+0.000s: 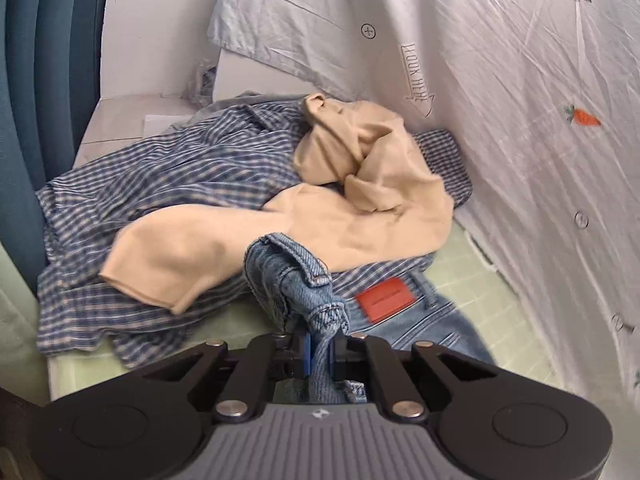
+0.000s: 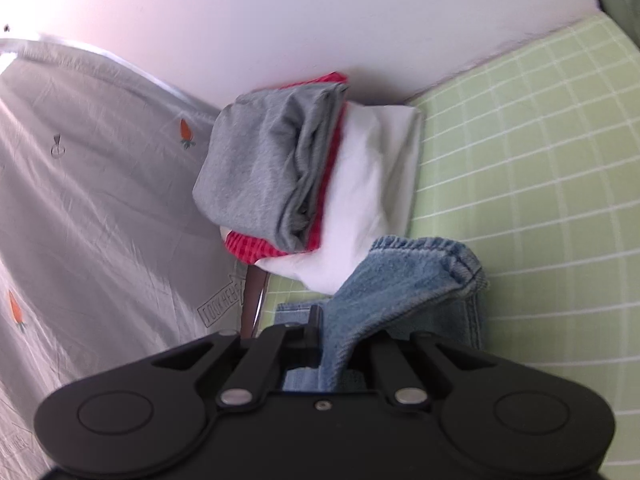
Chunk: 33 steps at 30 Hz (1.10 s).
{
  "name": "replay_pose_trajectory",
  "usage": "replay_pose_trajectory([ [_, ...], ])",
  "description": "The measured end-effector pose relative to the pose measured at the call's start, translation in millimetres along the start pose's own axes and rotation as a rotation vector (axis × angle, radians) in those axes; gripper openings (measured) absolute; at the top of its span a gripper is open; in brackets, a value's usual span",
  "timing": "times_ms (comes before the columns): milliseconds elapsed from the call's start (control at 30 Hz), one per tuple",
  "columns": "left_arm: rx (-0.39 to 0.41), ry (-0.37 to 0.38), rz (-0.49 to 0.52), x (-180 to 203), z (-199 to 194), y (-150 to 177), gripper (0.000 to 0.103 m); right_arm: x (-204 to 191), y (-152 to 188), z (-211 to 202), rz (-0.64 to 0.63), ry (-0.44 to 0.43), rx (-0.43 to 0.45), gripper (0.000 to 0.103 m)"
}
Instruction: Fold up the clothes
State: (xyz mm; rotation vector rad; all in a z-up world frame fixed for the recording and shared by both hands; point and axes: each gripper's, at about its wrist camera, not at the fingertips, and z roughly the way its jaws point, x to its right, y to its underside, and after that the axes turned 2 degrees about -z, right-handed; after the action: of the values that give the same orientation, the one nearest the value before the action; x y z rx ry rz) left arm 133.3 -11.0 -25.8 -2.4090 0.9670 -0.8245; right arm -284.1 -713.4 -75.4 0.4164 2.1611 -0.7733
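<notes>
Blue jeans (image 1: 298, 280) with a red patch (image 1: 386, 298) lie on the green checked surface; my left gripper (image 1: 320, 354) is shut on a bunched piece of their waistband. In the right wrist view my right gripper (image 2: 338, 344) is shut on a hemmed end of the jeans (image 2: 404, 280), which drapes up between its fingers. A beige garment (image 1: 280, 232) lies crumpled on a blue plaid shirt (image 1: 160, 184) just beyond the left gripper.
A stack of folded clothes, grey (image 2: 272, 168), red checked (image 2: 248, 246) and white (image 2: 368, 184), sits against the wall. A grey printed sheet (image 1: 500, 120) hangs along one side. The green grid cover (image 2: 540, 200) stretches to the right. Blue curtain (image 1: 40, 80) at the left.
</notes>
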Motion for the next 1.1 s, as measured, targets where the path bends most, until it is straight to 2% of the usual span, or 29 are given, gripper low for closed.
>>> replay_pose_trajectory([
  [100, 0.000, 0.037, 0.011, 31.7, 22.9, -8.8, 0.009, -48.1, 0.6, 42.8, -0.107, 0.023, -0.043, 0.002],
  [200, 0.004, 0.062, 0.061, 73.5, 59.1, -14.9, 0.009, -107.3, 10.3, 108.2, -0.235, 0.042, -0.098, 0.002],
  [233, 0.004, 0.061, 0.082, 88.2, 73.3, -16.1, 0.017, -127.5, 16.4, 137.3, -0.274, 0.044, -0.131, 0.003],
  [267, 0.004, 0.061, 0.103, 102.9, 87.5, -17.3, 0.023, -143.6, 21.7, 162.3, -0.308, 0.048, -0.164, 0.008],
  [300, 0.004, 0.060, 0.125, 117.6, 101.7, -18.4, 0.032, -156.6, 26.2, 183.4, -0.337, 0.051, -0.190, 0.033],
  [367, 0.005, 0.060, 0.167, 147.1, 130.1, -20.8, 0.045, -182.7, 35.3, 225.6, -0.395, 0.057, -0.242, 0.065],
  [433, 0.000, 0.095, 0.182, 156.2, 135.1, -14.6, 0.063, -190.7, 42.3, 233.7, -0.426, 0.044, -0.239, 0.075],
  [467, -0.003, 0.120, 0.183, 156.6, 132.9, -9.8, 0.069, -187.6, 46.6, 229.5, -0.441, 0.045, -0.231, 0.086],
  [500, -0.019, 0.138, 0.199, 156.8, 131.0, -3.1, 0.078, -181.3, 51.4, 222.7, -0.458, 0.052, -0.222, 0.089],
  [567, -0.083, 0.154, 0.270, 156.6, 128.6, 15.4, 0.078, -162.2, 63.5, 207.9, -0.507, 0.107, -0.223, 0.089],
  [667, -0.184, 0.163, 0.418, 154.6, 126.6, 48.7, 0.078, -117.2, 78.4, 183.8, -0.567, 0.234, -0.220, 0.089],
  [800, -0.224, 0.101, 0.591, 148.6, 118.8, 91.0, 0.078, -63.5, 84.9, 164.7, -0.523, 0.320, -0.256, 0.089],
  [867, -0.238, 0.084, 0.617, 143.1, 112.8, 106.5, 0.078, -52.4, 87.3, 156.8, -0.513, 0.299, -0.243, 0.088],
  [1033, -0.225, 0.083, 0.664, 138.3, 93.6, 126.3, 0.079, -55.5, 99.2, 159.9, -0.645, 0.325, -0.222, 0.087],
  [1100, -0.227, 0.078, 0.642, 137.6, 88.6, 127.4, 0.081, -57.6, 100.7, 162.9, -0.668, 0.333, -0.211, 0.088],
])
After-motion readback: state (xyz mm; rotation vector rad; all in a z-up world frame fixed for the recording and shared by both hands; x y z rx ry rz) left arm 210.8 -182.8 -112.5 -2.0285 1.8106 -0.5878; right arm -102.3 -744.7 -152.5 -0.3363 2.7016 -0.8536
